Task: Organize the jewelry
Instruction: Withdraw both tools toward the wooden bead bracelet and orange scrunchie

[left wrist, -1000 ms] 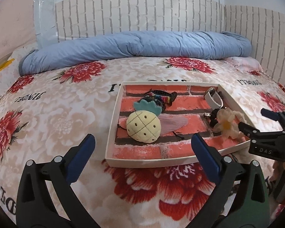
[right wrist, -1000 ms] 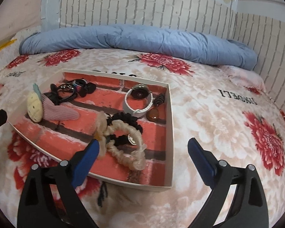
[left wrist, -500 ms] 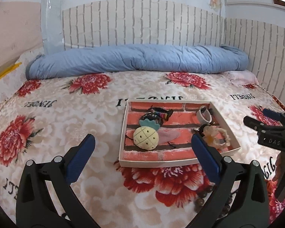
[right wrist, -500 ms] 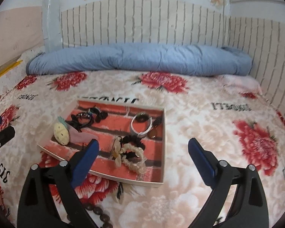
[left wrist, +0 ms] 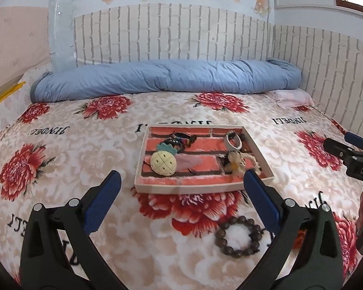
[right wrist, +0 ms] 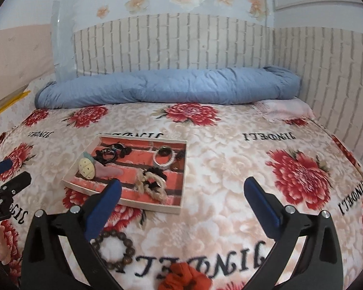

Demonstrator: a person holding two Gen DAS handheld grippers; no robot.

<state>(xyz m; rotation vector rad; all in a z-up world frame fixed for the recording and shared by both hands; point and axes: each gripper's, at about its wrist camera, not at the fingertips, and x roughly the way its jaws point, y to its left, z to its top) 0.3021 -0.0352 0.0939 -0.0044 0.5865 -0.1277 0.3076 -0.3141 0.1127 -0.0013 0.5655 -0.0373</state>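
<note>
A shallow tray (left wrist: 181,189) with a brick-pattern lining lies on the flowered bedspread. It holds a pineapple plush (left wrist: 163,162), a cream scrunchie (left wrist: 237,163), a silver bangle (left wrist: 234,140) and dark hair ties. A brown bead bracelet (left wrist: 238,239) lies on the bedspread in front of the tray, and a red scrunchie (right wrist: 184,276) lies nearer still. My left gripper (left wrist: 181,176) hangs open and empty, back from the tray. My right gripper (right wrist: 182,184) is wide, its jaws still opening, with nothing between them. The tray (right wrist: 152,206) sits to its left.
A rolled blue quilt (left wrist: 167,79) lies along the head of the bed against brick-pattern wall panels. The right gripper (left wrist: 346,149) shows at the right edge of the left view. The left gripper (right wrist: 9,176) shows at the left edge of the right view.
Both grippers have drawn back and risen from the tray, which now looks smaller. The bead bracelet and red scrunchie have come into view in front.
</note>
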